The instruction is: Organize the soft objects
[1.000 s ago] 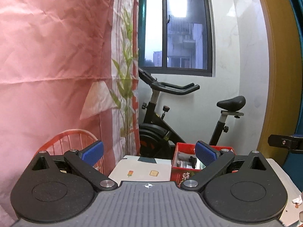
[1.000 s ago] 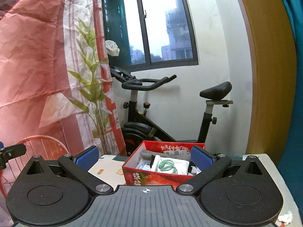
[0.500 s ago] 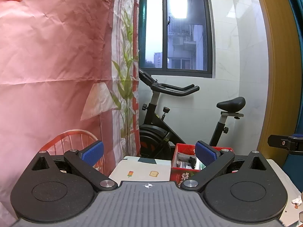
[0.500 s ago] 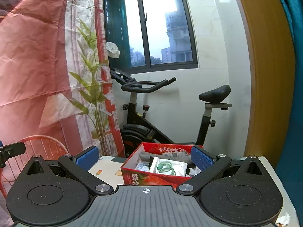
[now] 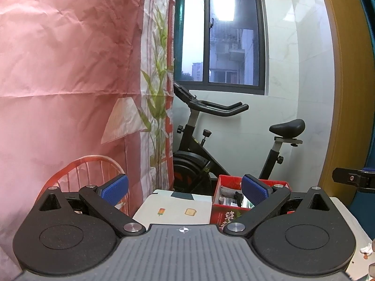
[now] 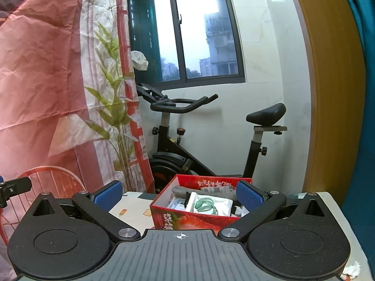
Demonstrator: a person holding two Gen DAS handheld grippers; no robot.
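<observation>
Both black two-finger grippers with blue pads are hovering spread wide and empty: the left gripper point(image 5: 185, 189) and the right gripper point(image 6: 179, 193). The red cardboard strawberry-print box point(image 6: 187, 217), holding a grey cloth roll point(image 6: 181, 190) and a white packet with green earphones point(image 6: 208, 205), is sitting on the white table point(image 5: 173, 208), directly ahead of the right gripper and ahead-right of the left. Judging from this, reaching in carelessly is risking snagging the packet instead of the cloth, or nudging the light box off the table edge.
</observation>
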